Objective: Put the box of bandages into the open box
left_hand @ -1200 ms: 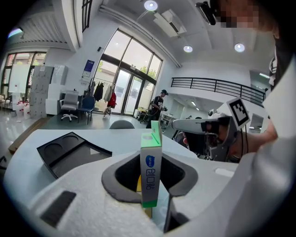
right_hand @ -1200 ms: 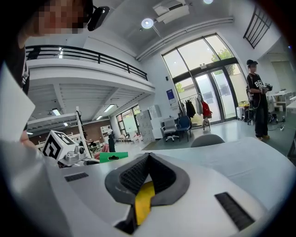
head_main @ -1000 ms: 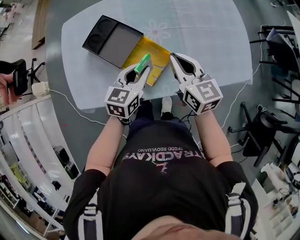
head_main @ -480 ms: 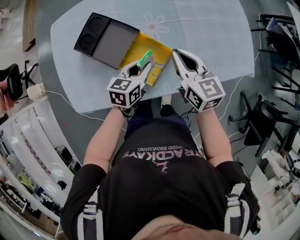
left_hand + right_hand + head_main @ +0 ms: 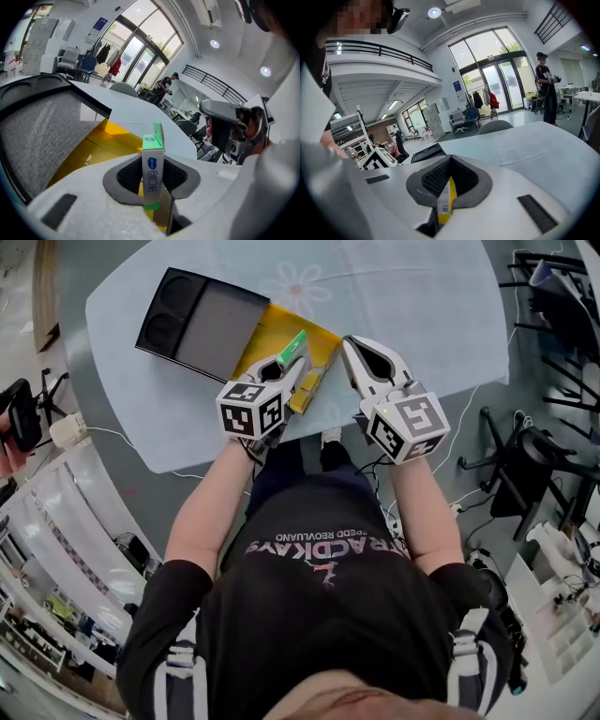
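Observation:
A slim green and white box of bandages (image 5: 293, 350) (image 5: 152, 164) stands upright between the pads of my left gripper (image 5: 291, 365) (image 5: 153, 180), which is shut on it. It hangs over the near part of the yellow flap (image 5: 272, 338) (image 5: 98, 145) of the open box. That box's black tray with a grey insert (image 5: 187, 320) (image 5: 42, 136) lies further left. My right gripper (image 5: 349, 341) (image 5: 449, 161) is beside the yellow flap's right corner with its tips together. A yellow strip with a barcode shows in its gap; I cannot tell whether it is pinched.
The box lies on a pale blue table (image 5: 422, 306). Black chairs (image 5: 534, 493) stand at the right and white shelving (image 5: 56, 521) at the left. A white cable (image 5: 131, 442) runs off the table's near edge. A person (image 5: 546, 89) stands far behind the table.
My left gripper has moved a little forward with the bandage box over the yellow flap. The right gripper has stayed about where it was.

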Motion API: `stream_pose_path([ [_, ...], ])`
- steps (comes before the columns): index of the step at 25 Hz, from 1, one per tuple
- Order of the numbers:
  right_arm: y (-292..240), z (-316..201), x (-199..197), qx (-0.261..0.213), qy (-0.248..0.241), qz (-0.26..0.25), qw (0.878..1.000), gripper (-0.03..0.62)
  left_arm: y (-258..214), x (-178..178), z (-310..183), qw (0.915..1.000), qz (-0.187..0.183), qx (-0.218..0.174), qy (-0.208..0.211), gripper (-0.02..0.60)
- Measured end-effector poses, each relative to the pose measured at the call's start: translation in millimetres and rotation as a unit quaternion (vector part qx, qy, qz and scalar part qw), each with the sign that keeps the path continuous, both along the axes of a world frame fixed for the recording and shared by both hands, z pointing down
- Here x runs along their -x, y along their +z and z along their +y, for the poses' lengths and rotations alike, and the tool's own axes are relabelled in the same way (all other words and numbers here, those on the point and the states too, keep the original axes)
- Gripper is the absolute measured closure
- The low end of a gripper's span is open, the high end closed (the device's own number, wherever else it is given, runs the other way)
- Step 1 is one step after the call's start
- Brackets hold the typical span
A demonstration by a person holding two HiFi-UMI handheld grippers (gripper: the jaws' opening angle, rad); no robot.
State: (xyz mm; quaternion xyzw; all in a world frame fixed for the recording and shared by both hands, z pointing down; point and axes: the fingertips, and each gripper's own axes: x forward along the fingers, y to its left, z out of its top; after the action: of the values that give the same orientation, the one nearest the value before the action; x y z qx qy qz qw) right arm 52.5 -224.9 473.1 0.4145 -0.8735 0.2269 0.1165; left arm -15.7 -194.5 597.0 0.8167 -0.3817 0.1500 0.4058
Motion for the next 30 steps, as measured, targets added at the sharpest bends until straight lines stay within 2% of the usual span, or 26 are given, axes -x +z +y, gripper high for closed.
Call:
stream_pose_path([
  [9,7,0,-2,0.008,0.007,-0.003,1.0,0.583,22,-1,-2,0.9986,0.016,0.047,-0.019,0.482],
  [15,7,2,-7,0.009,0.011,-0.005,1.0,0.583,27,-4,-4,0.9939,0.053,0.083,-0.049,0.482],
  [17,6,3,-6,0.008,0.011,-0.005,1.0,0.583,26,-4,-6,0.9935,0.056,0.085,-0.052,0.482],
  [23,5,5,-1,0.008,0.008,-0.004,1.0,0.583,31,1,-5,0.9964,0.007,0.075,-0.039,0.471],
  [30,3,11,-6,0.008,0.007,-0.006,1.0,0.583,40,0,-8,0.9953,-0.082,0.044,-0.023,0.411],
])
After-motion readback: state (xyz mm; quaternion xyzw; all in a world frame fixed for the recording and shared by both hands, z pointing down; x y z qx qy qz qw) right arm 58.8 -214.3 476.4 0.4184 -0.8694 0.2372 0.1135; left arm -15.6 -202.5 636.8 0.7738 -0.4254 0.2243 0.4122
